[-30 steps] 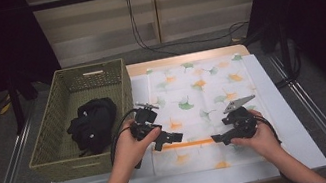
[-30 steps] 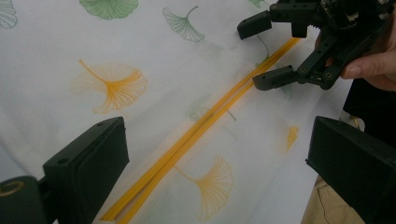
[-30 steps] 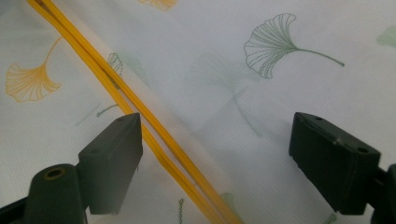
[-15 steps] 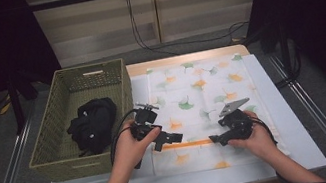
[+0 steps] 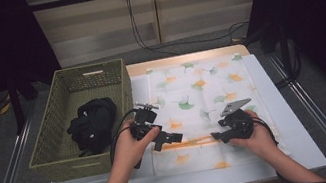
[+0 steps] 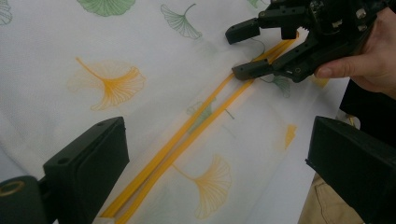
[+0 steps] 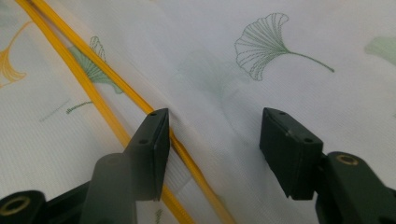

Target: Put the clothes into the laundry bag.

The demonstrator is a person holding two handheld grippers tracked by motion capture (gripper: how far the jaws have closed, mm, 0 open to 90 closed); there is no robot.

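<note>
The ginkgo-print cloth lies spread over the surface at the frame's centre, its yellow-edged hem folded across the lower middle. It looks thin, light and limp, so it should bunch easily; that doubled hem seems the firmest hold. The right tool has just been closing, half-open astride a cloth ridge, not yet pinching. The left tool stands wide, empty, over the hem.

No readable text, labels, brands, numbers or signs anywhere in these views
</note>
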